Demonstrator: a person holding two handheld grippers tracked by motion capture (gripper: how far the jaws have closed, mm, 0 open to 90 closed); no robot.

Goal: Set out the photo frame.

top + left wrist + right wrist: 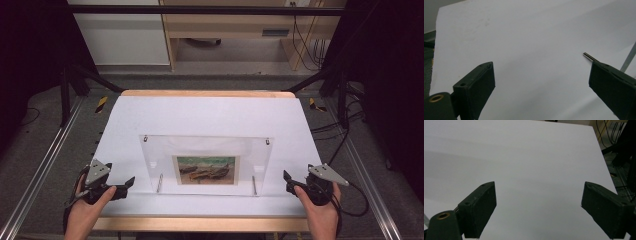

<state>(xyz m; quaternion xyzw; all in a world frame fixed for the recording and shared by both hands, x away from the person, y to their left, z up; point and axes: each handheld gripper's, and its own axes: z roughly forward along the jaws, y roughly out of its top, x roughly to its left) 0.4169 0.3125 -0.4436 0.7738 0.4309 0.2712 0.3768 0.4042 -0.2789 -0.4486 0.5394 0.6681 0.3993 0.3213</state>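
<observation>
A clear acrylic picture frame point(207, 164) stands on metal pegs in the middle of the white table point(210, 115). It holds a small painting of boats point(206, 170). My left gripper point(127, 184) rests at the table's front left, a little left of the frame, jaws wide apart and empty. My right gripper point(288, 181) sits at the front right, just right of the frame, also open and empty. In the left gripper view one metal peg point(590, 57) and the frame's edge point(629, 58) show past the right jaw. The right gripper view looks across bare white table point(529, 165).
The table has a wooden strip along its far edge point(207, 93) and near edge. Metal rails point(45, 160) run along both sides. Cables point(345, 135) lie on the floor at the right. A wooden desk point(235, 25) stands beyond the table.
</observation>
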